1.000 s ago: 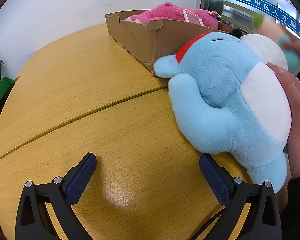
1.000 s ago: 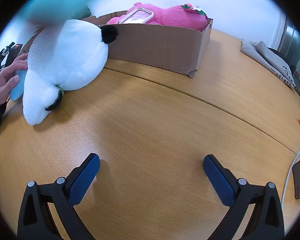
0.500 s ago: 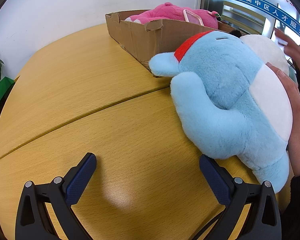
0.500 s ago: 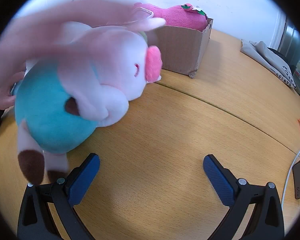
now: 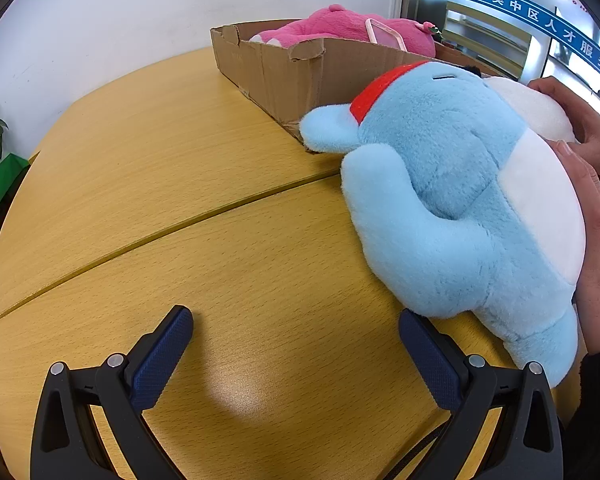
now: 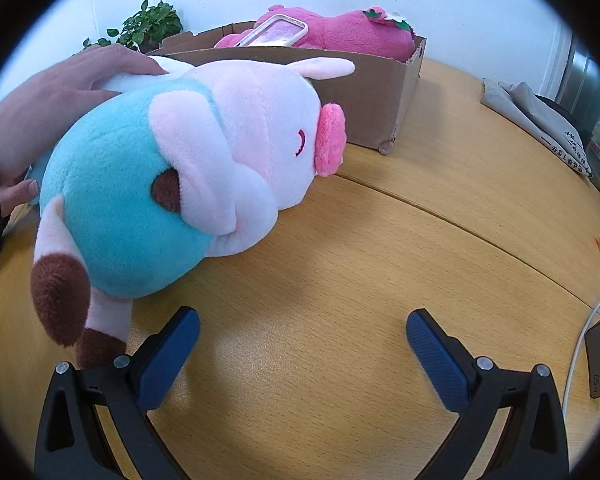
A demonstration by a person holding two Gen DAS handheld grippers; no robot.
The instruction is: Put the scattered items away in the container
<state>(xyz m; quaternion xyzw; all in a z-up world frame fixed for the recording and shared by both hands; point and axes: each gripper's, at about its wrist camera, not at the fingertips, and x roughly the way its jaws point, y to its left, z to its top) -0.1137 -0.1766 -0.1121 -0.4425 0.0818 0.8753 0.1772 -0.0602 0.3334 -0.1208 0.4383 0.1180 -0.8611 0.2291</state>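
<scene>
Since 1 second ago, a pink-and-teal pig plush [image 6: 188, 176] has landed beside the cardboard box [image 6: 364, 96]; right gripper [image 6: 302, 352] spread, empty. Left view: blue plush [image 5: 452, 216] outside the box, left gripper [image 5: 296, 344] spread. Only 1 pink plush [image 5: 332, 28] is boxed.

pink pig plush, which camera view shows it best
The right wrist view: the pink pig plush fills the left half, lying on the table in front of the cardboard box, snout and teal body clear. In the left wrist view I cannot make it out behind the blue plush.
</scene>
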